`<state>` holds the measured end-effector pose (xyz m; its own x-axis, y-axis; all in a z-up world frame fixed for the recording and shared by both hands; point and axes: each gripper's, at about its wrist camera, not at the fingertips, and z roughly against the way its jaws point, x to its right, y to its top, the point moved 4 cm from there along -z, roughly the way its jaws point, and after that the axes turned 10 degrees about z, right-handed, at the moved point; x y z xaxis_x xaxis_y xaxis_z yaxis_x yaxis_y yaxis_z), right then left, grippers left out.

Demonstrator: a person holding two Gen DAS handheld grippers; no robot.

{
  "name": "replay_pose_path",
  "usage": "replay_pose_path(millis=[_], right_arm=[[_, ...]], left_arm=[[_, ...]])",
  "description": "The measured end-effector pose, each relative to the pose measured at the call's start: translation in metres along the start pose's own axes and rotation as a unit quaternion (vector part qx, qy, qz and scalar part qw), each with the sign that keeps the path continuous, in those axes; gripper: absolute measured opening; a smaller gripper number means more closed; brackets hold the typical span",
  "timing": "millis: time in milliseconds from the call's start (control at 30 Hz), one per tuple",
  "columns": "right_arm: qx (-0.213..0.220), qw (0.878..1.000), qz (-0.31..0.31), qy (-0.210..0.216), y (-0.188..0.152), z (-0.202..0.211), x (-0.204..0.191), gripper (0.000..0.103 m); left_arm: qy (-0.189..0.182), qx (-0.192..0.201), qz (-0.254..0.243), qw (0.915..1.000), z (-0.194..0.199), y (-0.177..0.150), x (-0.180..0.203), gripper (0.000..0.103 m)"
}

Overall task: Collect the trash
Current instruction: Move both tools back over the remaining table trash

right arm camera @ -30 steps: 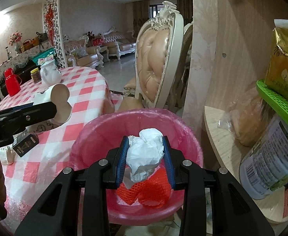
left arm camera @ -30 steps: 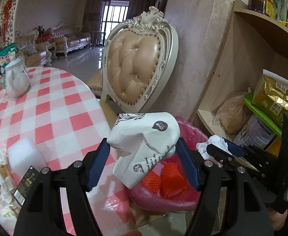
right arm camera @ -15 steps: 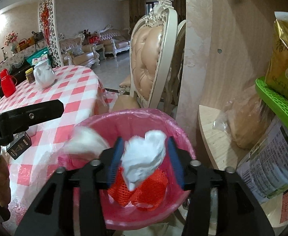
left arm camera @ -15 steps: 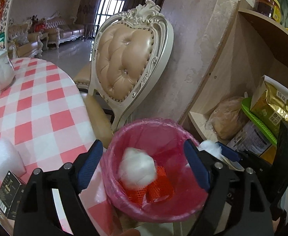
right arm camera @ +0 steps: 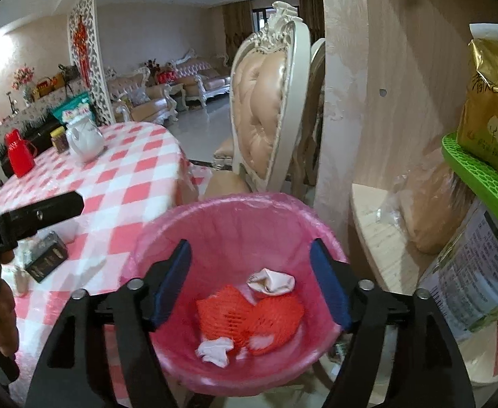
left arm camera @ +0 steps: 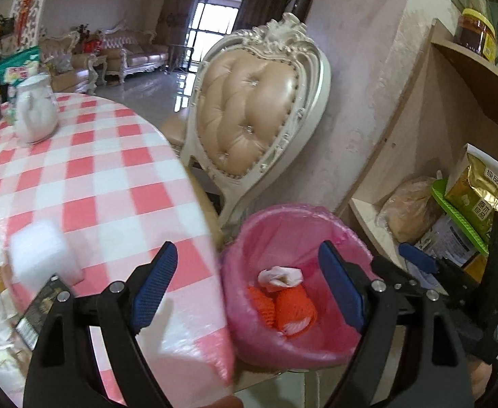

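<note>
glossy pink plastic bin liner, tufted leather chair.

Both wrist views angled down, close; share pink bin.

Both grippers angle downward, side by side. The left gripper stands wide with nothing between its blue pads. The right gripper has just been opening its jaws, and they too are empty.

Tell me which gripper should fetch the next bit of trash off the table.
Left. The left gripper is open, empty and partly over the table; the right gripper, also open, hangs over the bin.
</note>
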<state>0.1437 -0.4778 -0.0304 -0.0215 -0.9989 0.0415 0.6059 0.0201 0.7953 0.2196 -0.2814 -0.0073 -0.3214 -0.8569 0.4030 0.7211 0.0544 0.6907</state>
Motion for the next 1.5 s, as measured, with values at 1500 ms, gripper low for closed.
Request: replay_pose_path(millis=[1500], right_arm=[[0.018,0.995,0.058,0.075,-0.01,0.053,-0.147,0.085]], left_arm=[[0.181,0.102,0.089,0.974,0.216,-0.076,-0.197,0.085]])
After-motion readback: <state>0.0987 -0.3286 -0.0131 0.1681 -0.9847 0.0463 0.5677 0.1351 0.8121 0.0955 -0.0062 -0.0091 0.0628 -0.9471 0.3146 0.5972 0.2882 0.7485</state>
